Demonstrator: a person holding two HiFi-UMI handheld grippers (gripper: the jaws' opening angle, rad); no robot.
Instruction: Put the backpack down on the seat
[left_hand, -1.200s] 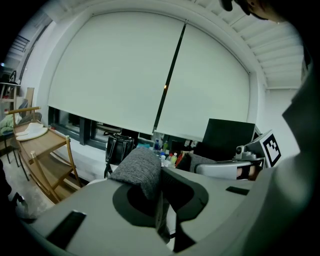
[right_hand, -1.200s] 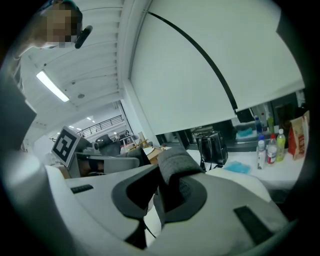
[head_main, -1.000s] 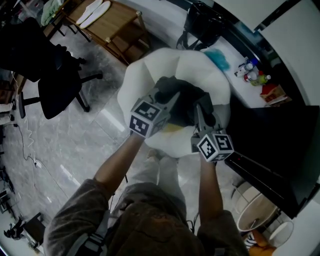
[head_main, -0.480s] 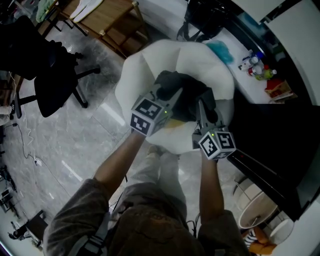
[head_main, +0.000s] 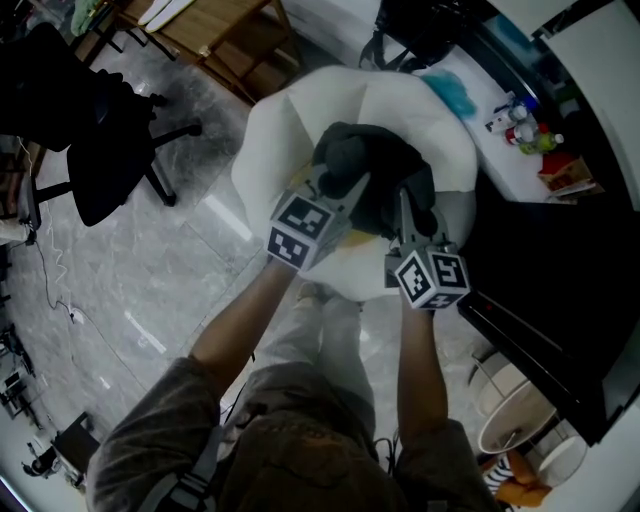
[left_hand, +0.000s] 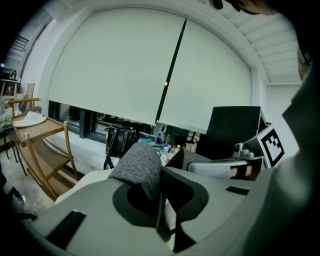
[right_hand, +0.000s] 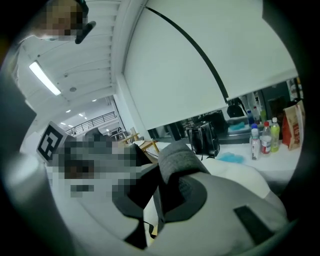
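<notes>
l gripper (head_main: 345, 190) & r gripper (head_main: 405, 212), jaws nearly closed and each pinching the grey backpack (head_main: 375, 160), have sunk lower over the white seat (head_main: 275, 140), so it's prob almost down, not let go yet.

Backpack over the seat, a gripper at either side.
The backpack (head_main: 375, 180) is at centre over the seat (head_main: 270, 140), with the left gripper (head_main: 345, 190) clamped on it at 8 o'clock and the right gripper (head_main: 405, 205) at 5 o'clock. Around the seat, an office chair (head_main: 105, 150) stands at 9 o'clock, a wooden rack (head_main: 220, 40) at 11, a handbag (head_main: 420, 25) at 12, and a surface (head_main: 495, 165) carrying bottles (head_main: 525, 130) at 2.
</notes>
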